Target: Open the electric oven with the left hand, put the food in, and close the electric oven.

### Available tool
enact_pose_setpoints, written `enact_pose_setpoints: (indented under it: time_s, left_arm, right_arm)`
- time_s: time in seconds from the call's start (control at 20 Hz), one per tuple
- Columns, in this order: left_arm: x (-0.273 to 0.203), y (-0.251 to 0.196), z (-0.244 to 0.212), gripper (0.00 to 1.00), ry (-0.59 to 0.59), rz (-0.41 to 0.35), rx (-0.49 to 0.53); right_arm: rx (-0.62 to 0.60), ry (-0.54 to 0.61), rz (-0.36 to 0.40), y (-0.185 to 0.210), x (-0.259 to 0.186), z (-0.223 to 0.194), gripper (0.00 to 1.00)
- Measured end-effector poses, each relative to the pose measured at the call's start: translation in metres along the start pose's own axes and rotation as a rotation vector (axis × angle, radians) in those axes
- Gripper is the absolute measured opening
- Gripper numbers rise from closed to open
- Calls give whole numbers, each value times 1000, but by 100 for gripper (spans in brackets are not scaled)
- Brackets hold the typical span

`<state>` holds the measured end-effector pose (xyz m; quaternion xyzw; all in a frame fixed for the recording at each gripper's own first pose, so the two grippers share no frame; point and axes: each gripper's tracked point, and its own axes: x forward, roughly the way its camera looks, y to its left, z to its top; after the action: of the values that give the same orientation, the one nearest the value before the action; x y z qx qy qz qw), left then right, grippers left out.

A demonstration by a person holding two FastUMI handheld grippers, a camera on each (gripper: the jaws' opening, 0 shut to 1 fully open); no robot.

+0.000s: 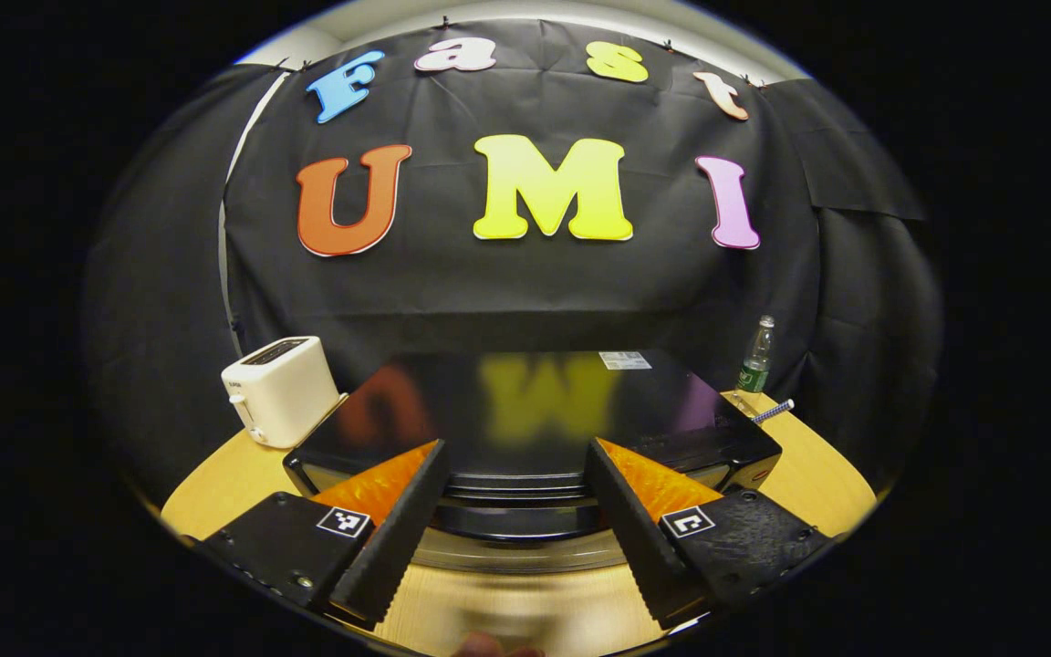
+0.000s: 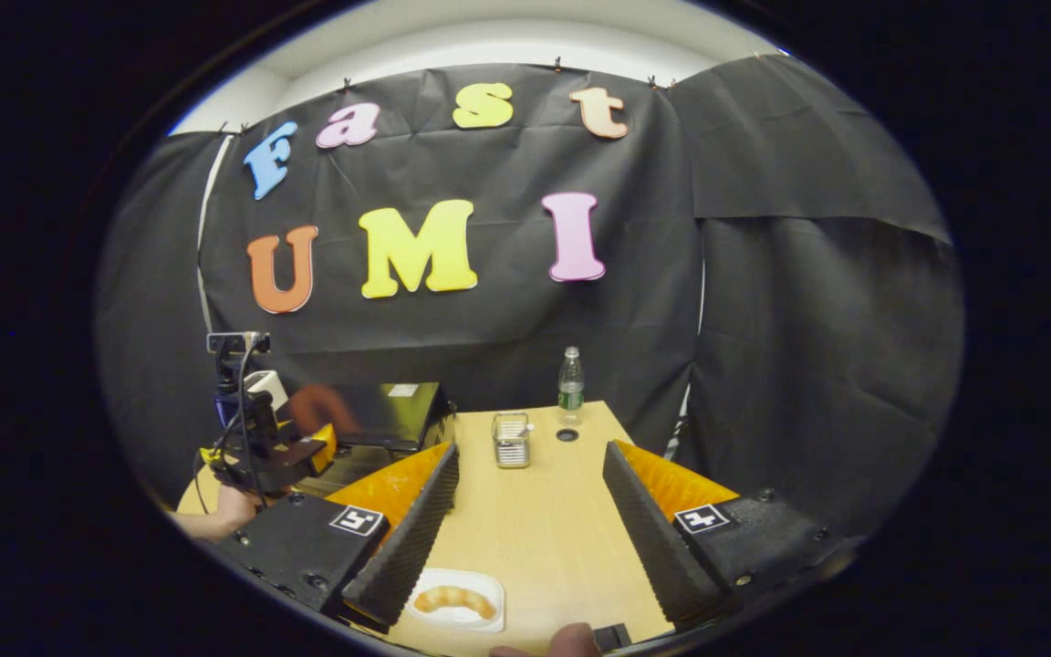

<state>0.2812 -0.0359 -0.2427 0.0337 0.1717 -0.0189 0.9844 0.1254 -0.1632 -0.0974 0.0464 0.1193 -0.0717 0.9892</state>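
The black electric oven (image 1: 525, 401) stands right in front of my left gripper (image 1: 516, 447), its glossy top mirroring the wall. The bar handle (image 1: 516, 486) on the oven's front lies between the spread fingers, which stay open and apart from it. In the right gripper view the oven (image 2: 393, 411) stands at the table's left, with the left gripper (image 2: 261, 452) and the hand (image 2: 215, 520) holding it in front of it. My right gripper (image 2: 530, 449) hangs open over the table. The food, a curved golden pastry (image 2: 454, 599), lies on a white plate (image 2: 493, 584) just under its left finger.
A white toaster (image 1: 281, 388) sits left of the oven. A plastic bottle (image 2: 569, 379), a small dark round thing (image 2: 567, 435) and a wire basket (image 2: 511, 440) stand at the far end of the wooden table (image 2: 553, 511). A striped stick (image 1: 772, 411) lies right of the oven.
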Motion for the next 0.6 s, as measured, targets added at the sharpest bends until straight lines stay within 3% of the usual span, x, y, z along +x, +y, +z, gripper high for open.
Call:
enact_pose_setpoints:
  time_s: [0.6]
  left_arm:
    - [-32, 4, -14, 100, 64, -5, -13]
  right_arm:
    - [15, -18, -3, 5, -31, -2, 98]
